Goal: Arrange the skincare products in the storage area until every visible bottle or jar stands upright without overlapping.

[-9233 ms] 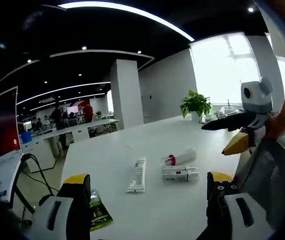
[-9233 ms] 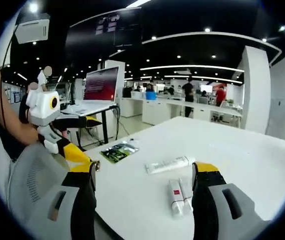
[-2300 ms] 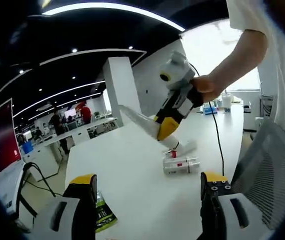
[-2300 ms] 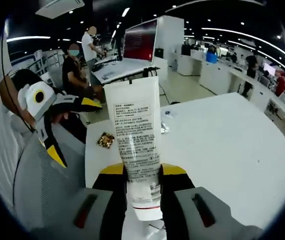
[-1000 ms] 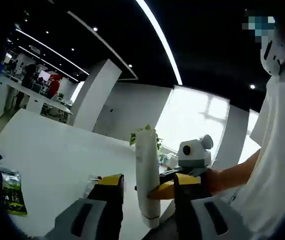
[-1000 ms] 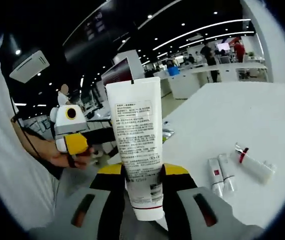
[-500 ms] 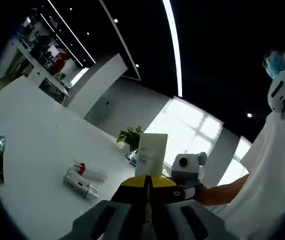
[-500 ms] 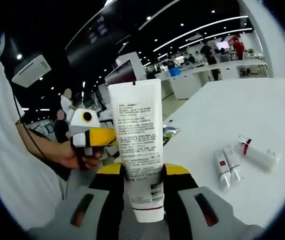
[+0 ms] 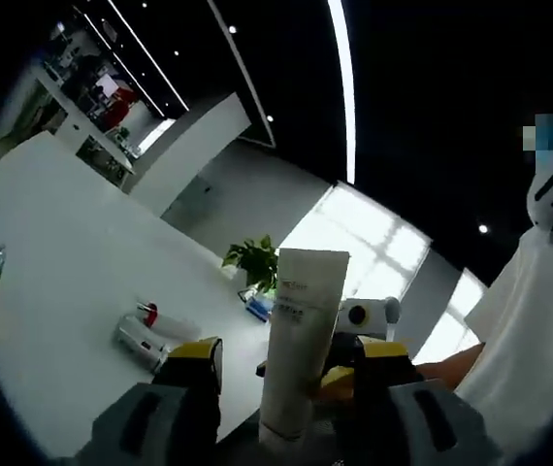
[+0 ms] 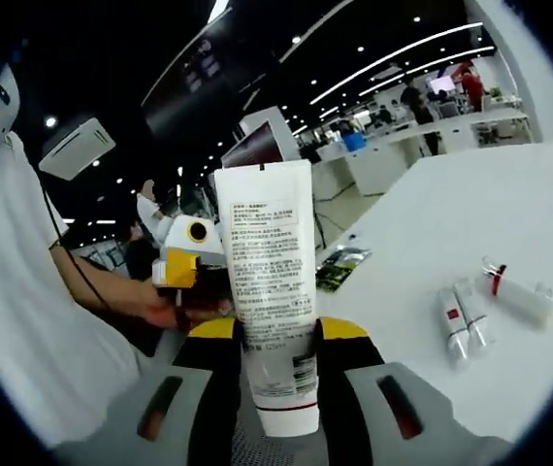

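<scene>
My right gripper [image 10: 278, 335] is shut on a white skincare tube [image 10: 269, 282] and holds it upright above the table, printed side toward the camera. In the left gripper view the same tube [image 9: 299, 340] stands between the two jaws of my left gripper [image 9: 286, 357], which are open with a gap on each side. The right gripper [image 9: 366, 316] shows just behind the tube. In the right gripper view the left gripper [image 10: 189, 260] sits in a hand just left of the tube. Two small tubes [image 10: 461, 325] and a clear bottle with a red cap [image 10: 519, 291] lie flat on the white table [image 10: 422, 243].
A green packet [image 10: 340, 267] lies on the table near its edge. The lying products [image 9: 143, 333] rest mid-table, and a potted plant [image 9: 252, 262] stands at the far end. A person's white-clad body [image 10: 24, 320] is close on the left. Desks and monitors stand beyond.
The left gripper's jaws, shut together half a second ago, have opened and now stand on either side of the tube. The right gripper keeps its hold on the tube.
</scene>
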